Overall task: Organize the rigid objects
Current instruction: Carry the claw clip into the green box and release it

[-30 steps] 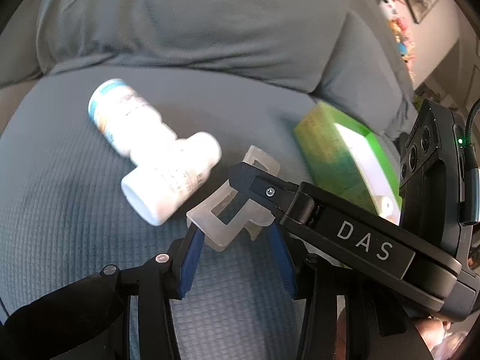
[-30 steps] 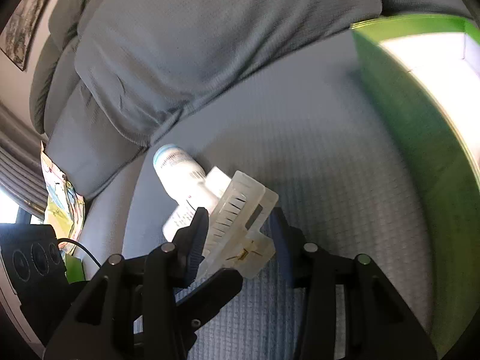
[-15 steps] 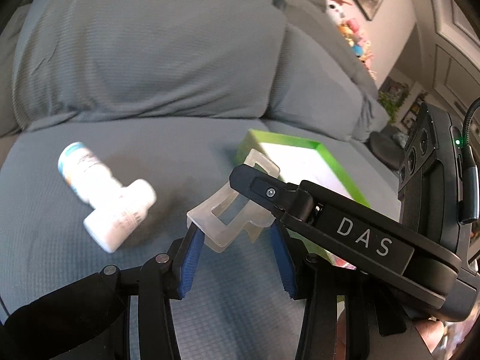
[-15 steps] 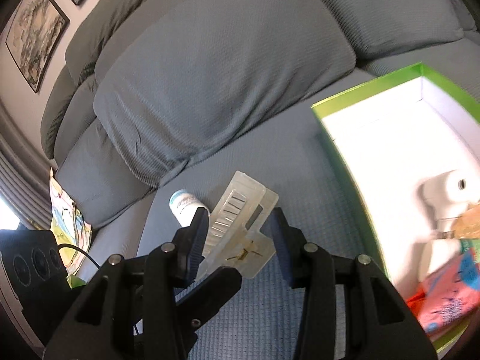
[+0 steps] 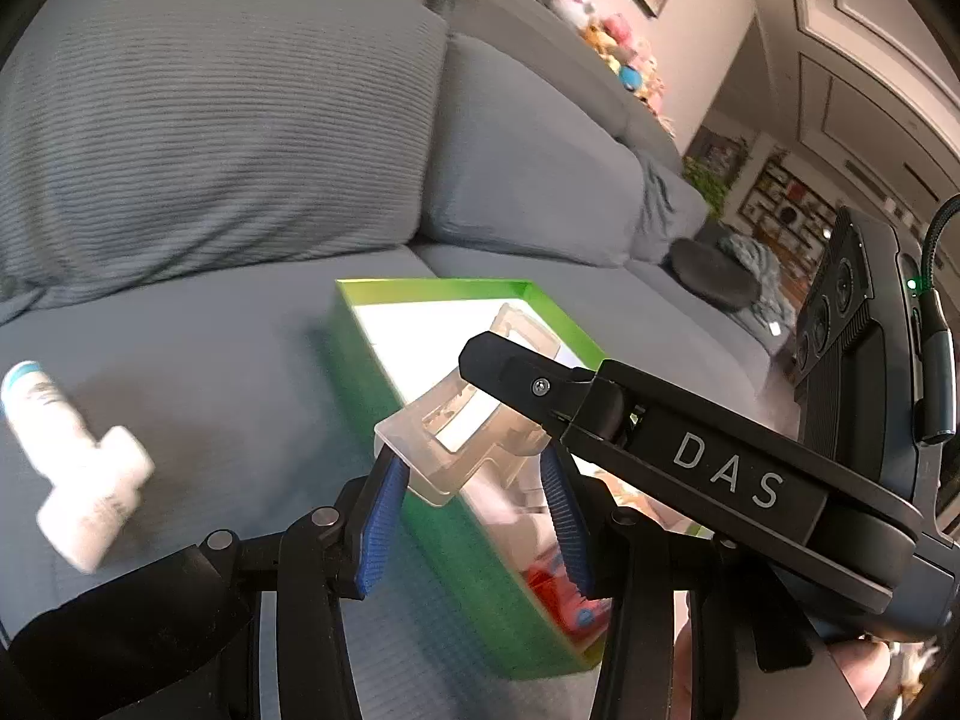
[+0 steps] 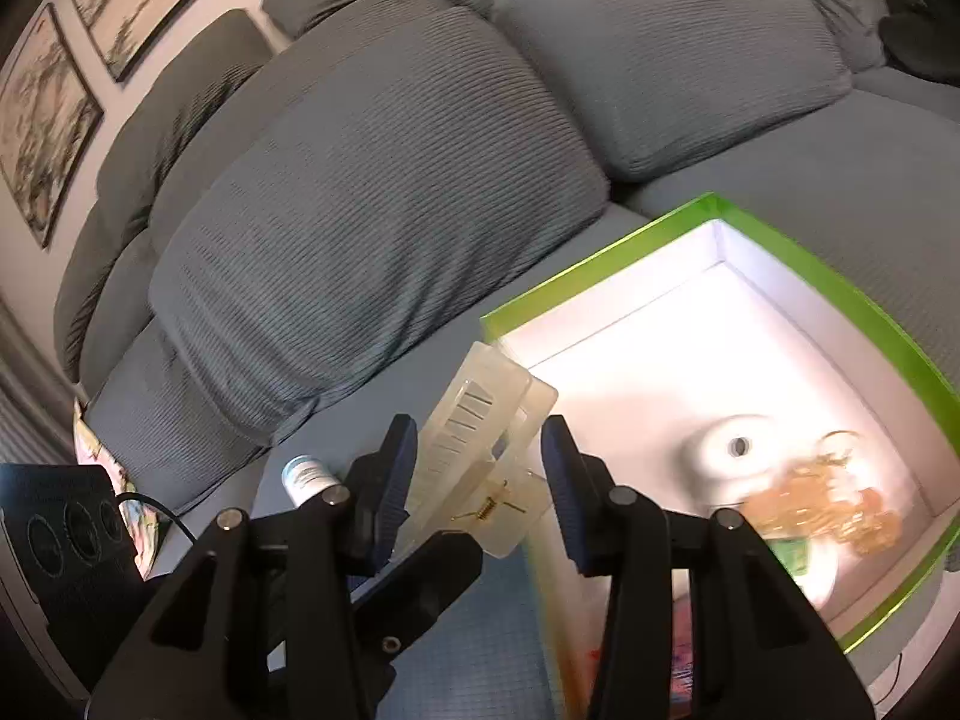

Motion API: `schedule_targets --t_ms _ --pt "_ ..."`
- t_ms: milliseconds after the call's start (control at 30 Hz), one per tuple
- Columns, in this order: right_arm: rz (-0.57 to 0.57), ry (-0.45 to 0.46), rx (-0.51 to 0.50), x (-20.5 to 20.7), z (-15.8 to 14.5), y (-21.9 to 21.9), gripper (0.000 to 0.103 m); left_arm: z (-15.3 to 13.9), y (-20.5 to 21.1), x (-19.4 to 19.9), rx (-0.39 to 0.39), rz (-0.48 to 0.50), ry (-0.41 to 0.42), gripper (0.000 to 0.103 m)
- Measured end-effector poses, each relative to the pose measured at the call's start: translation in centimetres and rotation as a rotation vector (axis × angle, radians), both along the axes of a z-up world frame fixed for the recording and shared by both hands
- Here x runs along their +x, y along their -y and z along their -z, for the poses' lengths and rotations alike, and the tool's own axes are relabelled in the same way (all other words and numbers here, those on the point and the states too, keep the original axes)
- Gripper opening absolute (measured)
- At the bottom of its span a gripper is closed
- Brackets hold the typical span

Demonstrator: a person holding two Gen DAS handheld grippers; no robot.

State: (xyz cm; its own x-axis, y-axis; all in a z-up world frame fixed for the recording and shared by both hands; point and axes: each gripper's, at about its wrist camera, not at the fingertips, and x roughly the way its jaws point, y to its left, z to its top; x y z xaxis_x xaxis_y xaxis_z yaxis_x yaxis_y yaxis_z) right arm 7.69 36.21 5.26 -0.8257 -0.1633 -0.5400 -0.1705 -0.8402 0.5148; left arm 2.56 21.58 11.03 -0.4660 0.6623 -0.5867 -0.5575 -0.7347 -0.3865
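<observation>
Currently, one translucent plastic clip [image 5: 462, 426], carried above the sofa seat at the near left wall of the green box [image 5: 444, 498], which serves as landmark.

Grip: the left gripper [image 5: 471, 516] has its blue fingers [image 5: 378, 525] drawn in against one end of the clip; the right gripper [image 6: 477, 498] has its dark pads [image 6: 390, 492] closed on the other end, where a small metal spring shows. Both hold it clear of the cushion.

Left wrist view only: two white bottles [image 5: 72, 480], blurred, lying crossed on the seat cushion [image 5: 210, 360], well to the left of the box; a row of soft toys [image 5: 618, 54] far behind the box on the sofa back; a shelved room beyond.

Right wrist view only: the white floor of the box [image 6: 660, 372]; a white round object with a hole [image 6: 732, 456] and an amber, blurred item [image 6: 822, 510] near the box's front right corner; framed pictures [image 6: 42, 114] on the wall far left.

Edges and room: the box rim [image 6: 600, 264] is open on top; the rear half of its floor is bare. Back cushions [image 6: 384, 192] rise just behind the box.
</observation>
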Motion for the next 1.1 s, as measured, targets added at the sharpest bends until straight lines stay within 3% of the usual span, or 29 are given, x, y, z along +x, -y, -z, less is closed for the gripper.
schedule_targets --t_ms 300,667,767,900,1100 --pt "0.104 0.018 -0.055 0.4 1.3 -4.4 0.044 0.2 -4.6 -1.5 -0.045 0.103 0.004 0.047" --pt "0.156 0.073 -0.052 0.4 2.5 -5.8 0.044 1.6 -6.3 -2.1 -0.037 0.127 0.073 0.047" --pt "0.184 0.079 -0.048 0.9 2.5 -5.8 0.049 1.5 -6.1 -1.7 -0.039 0.133 0.077 0.047" --pt "0.239 0.075 -0.037 1.8 1.8 -5.6 0.073 0.6 -5.6 -1.1 -0.035 0.131 0.067 0.047" --pt "0.249 0.032 -0.046 2.8 0.7 -4.5 0.079 -0.8 -3.0 -0.3 -0.017 0.071 0.027 0.065"
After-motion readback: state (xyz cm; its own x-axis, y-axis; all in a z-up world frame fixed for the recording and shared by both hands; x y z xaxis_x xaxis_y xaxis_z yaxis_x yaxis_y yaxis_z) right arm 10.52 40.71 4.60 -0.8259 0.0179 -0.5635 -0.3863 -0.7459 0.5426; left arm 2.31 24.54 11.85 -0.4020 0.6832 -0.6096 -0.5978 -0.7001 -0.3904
